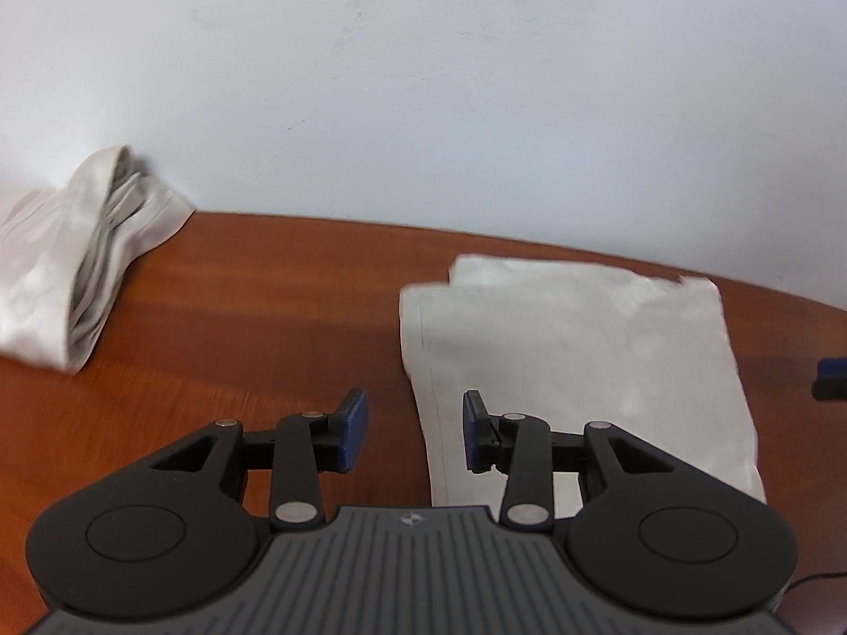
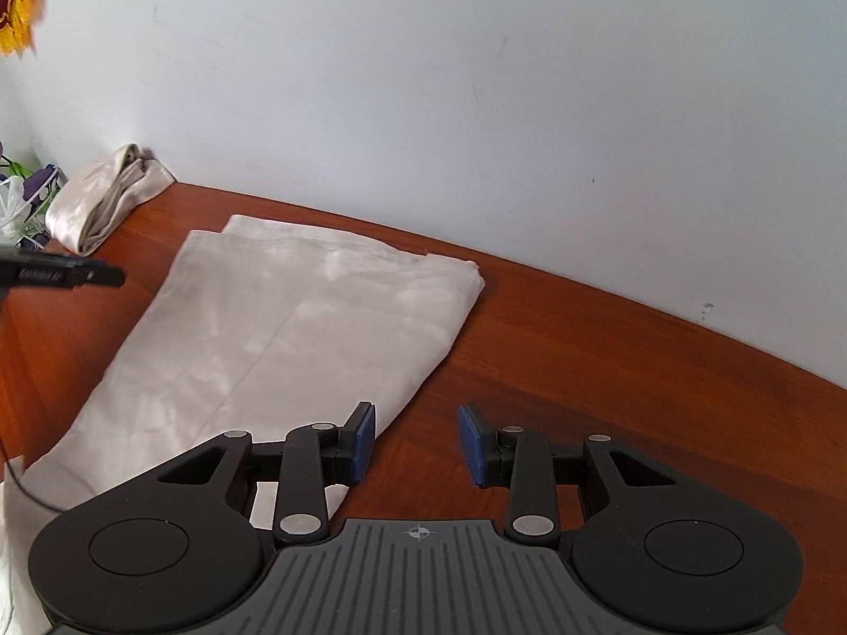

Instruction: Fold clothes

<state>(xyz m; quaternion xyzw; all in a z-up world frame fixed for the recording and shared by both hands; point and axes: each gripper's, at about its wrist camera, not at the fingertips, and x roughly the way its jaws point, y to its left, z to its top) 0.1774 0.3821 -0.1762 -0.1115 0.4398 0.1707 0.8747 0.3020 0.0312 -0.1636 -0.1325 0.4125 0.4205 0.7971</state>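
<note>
A: Pale blue-white painted wall (image 1: pixel 423 79) fills the upper half of both views, and below it runs the reddish-brown wooden tabletop (image 1: pixel 238 317).

B: Where is the clothing?

A: A flat, folded cream fabric garment (image 2: pixel 275 328) lies on the wood, centre-left in the right wrist view and right of centre in the left wrist view. A second, rumpled cream fabric bundle (image 1: pixel 69 264) sits at the left edge of the left wrist view, against the wall and well apart from the flat piece.

B: And the tongs?

A: The left gripper (image 1: pixel 414 431) has its blue pads parted with nothing between them, hovering over the garment's left edge. The right gripper (image 2: pixel 416 443) is also parted and empty, over the garment's right edge and bare wood.

B: Anything smaller?

A: A yellow-fringed dark red cloth (image 2: pixel 18 5) hangs at the upper left of the right wrist view.
</note>
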